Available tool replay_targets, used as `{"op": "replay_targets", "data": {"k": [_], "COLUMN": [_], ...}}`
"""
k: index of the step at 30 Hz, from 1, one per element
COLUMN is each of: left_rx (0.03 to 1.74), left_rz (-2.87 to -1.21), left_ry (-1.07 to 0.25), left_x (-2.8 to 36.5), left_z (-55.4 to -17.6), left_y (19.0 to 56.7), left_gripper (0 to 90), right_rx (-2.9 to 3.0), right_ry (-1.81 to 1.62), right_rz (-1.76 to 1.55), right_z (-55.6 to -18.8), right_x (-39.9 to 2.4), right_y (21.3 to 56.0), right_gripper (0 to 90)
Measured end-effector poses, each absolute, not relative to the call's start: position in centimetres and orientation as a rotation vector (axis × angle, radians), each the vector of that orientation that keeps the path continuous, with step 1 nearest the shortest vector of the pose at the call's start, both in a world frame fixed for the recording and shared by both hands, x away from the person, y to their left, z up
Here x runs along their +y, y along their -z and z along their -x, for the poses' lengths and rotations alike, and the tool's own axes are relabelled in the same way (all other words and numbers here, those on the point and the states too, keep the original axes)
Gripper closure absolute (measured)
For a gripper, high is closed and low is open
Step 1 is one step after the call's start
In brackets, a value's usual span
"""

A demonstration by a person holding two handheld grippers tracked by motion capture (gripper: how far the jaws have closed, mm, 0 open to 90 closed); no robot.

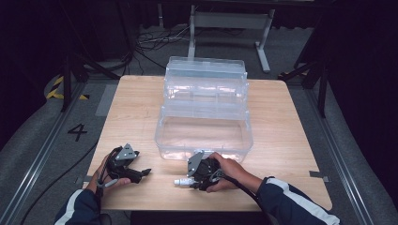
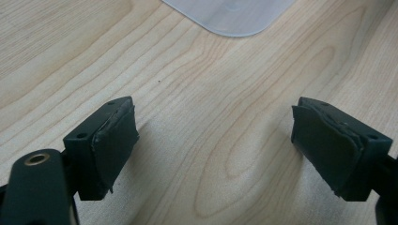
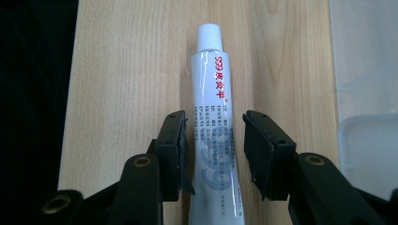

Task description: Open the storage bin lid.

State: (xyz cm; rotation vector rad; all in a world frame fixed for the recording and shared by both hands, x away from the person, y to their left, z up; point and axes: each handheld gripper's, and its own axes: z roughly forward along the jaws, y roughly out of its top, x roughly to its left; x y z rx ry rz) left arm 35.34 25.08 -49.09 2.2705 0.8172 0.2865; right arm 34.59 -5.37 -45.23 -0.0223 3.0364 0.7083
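Note:
A white tube (image 3: 213, 89) with a white cap and red and blue print lies on the wooden table (image 1: 281, 140), pointing away from the right gripper's camera. My right gripper (image 3: 213, 140) straddles its lower half; the left pad touches the tube's edge and a strip of wood shows at the right pad, so the jaws are open around it. In the high view the tube (image 1: 180, 181) pokes out to the left of the right gripper (image 1: 191, 182). My left gripper (image 1: 145, 172) hovers low near the front left of the table, jaws wide open (image 2: 213, 150) over bare wood.
A large clear plastic box (image 1: 159, 136) stands open in the middle of the table, its tiered trays and lid folded back behind it. Its rounded corner (image 2: 230, 18) lies ahead of the left gripper, and its wall (image 3: 371, 140) is just right of the right gripper.

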Motion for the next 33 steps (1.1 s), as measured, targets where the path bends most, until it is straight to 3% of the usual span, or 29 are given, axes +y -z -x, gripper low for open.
{"op": "replay_targets", "data": {"k": [11,29,33], "left_rx": [0.822,0.826,0.825], "left_rz": [-2.269,-2.269,-2.269], "left_ry": [-0.287,-0.288,-0.288], "left_x": [25.0,25.0,25.0], "left_z": [-35.3,-35.3,-35.3], "left_y": [49.1,49.1,49.1], "left_gripper": [14.2,14.1,14.1], "right_rx": [3.080,3.081,3.088], "right_ry": [-0.708,-0.531,-0.475], "right_rz": [-0.014,-0.082,-0.092], "right_z": [-34.6,-35.2,-35.4], "right_x": [-5.4,-10.6,-11.2], "right_y": [45.8,45.3,45.1], "right_gripper": [70.1,70.0,64.8]}}
